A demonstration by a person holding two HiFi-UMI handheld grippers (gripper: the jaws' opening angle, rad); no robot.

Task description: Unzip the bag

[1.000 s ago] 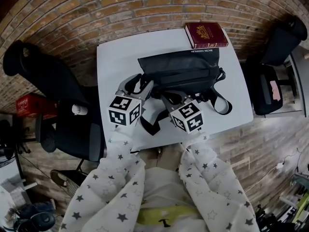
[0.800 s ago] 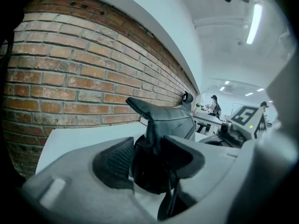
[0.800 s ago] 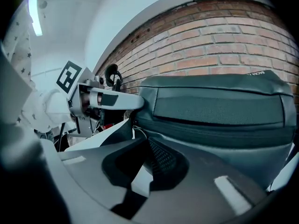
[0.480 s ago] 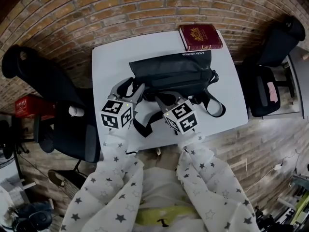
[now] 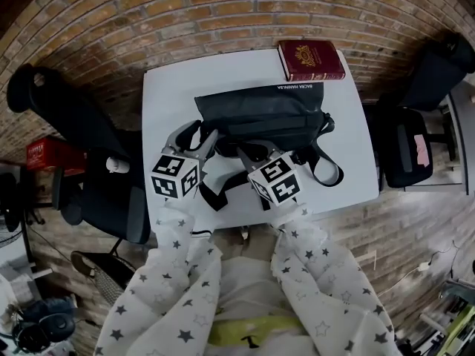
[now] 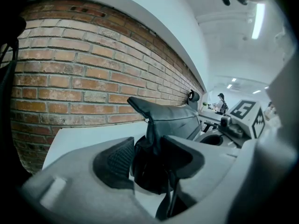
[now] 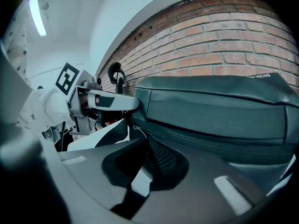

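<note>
bag (image 5: 260,113): black, mid table (image 5: 171,87); zip (image 7: 196,135) on near side, seemingly closed. left gripper (image 5: 200,136): clamped on bag's left end, bracing it. right gripper (image 5: 252,150): jaws slightly apart, empty, near zip's left end. step: seeking the pull. next: pinch pull, draw right.

White table (image 5: 167,99) against brick wall (image 5: 133,21), black chair (image 5: 89,147) beside it.
</note>
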